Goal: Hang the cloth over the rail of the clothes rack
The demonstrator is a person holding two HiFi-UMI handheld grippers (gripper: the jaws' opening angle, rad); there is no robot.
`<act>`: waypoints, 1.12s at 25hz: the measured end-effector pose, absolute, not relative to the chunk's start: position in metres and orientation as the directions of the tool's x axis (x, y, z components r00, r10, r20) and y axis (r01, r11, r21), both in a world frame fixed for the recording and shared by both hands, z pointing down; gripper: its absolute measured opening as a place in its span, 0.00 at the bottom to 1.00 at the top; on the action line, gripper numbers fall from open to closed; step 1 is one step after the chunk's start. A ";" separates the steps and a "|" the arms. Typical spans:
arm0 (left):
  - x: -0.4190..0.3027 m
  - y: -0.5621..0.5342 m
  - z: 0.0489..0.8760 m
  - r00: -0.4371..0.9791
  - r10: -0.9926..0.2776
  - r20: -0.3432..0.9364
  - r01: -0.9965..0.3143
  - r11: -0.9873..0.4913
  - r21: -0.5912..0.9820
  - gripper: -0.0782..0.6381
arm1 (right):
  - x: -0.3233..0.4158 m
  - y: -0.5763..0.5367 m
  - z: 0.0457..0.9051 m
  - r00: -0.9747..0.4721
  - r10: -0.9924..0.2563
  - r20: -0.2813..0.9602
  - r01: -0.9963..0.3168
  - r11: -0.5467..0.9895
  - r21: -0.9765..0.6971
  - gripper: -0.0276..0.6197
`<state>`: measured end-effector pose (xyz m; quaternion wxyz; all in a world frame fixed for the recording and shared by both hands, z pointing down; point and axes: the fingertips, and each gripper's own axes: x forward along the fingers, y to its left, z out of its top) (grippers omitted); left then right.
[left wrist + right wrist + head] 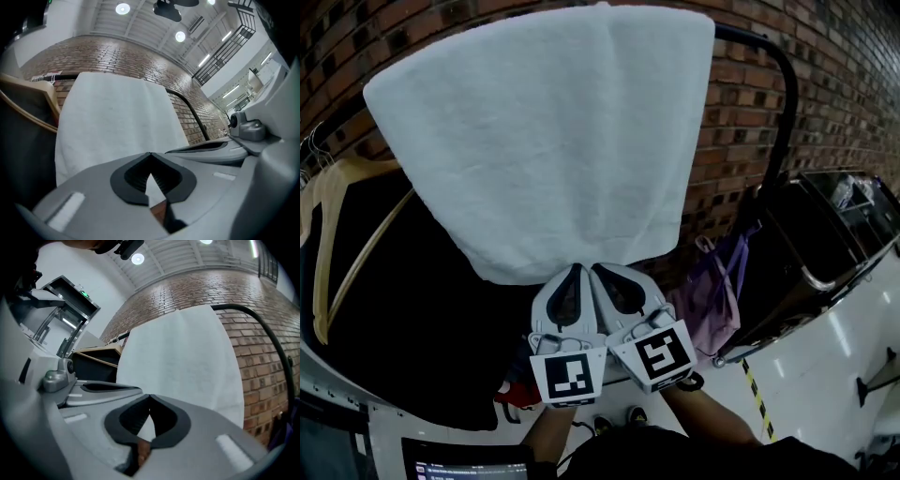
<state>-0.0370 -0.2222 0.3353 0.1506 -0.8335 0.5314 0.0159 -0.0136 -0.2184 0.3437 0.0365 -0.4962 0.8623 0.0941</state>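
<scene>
From the head view, the cloth (pixel 544 141) lies draped over the rail (pixel 761 45) of the clothes rack, rising above my left gripper (pixel 578 268) and right gripper (pixel 598 270). These sit side by side at its lower hem, so the hang looks done, with only letting go left. Left gripper view: fingers together tip to tip, apparently nipping the hem, though I can't be certain. Right gripper view: the same. Beyond the fingers is a brick wall (pixel 736 141), and left of them a wooden hanger (pixel 337 216).

One cloth (pixel 544 131), one rack (pixel 785 89), two grippers (pixel 577 270) (pixel 602 270)
</scene>
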 end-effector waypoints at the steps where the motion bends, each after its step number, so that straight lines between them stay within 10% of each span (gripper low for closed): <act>1: -0.037 -0.222 0.339 0.435 -0.882 -0.179 -0.891 -0.392 -0.231 0.12 | -0.013 -0.218 0.348 -0.504 -0.850 -0.150 -0.863 0.490 0.122 0.05; 28: -0.043 -0.258 0.354 0.436 -0.883 -0.174 -0.888 -0.391 -0.240 0.12 | -0.021 -0.252 0.366 -0.509 -0.851 -0.131 -0.861 0.503 0.075 0.05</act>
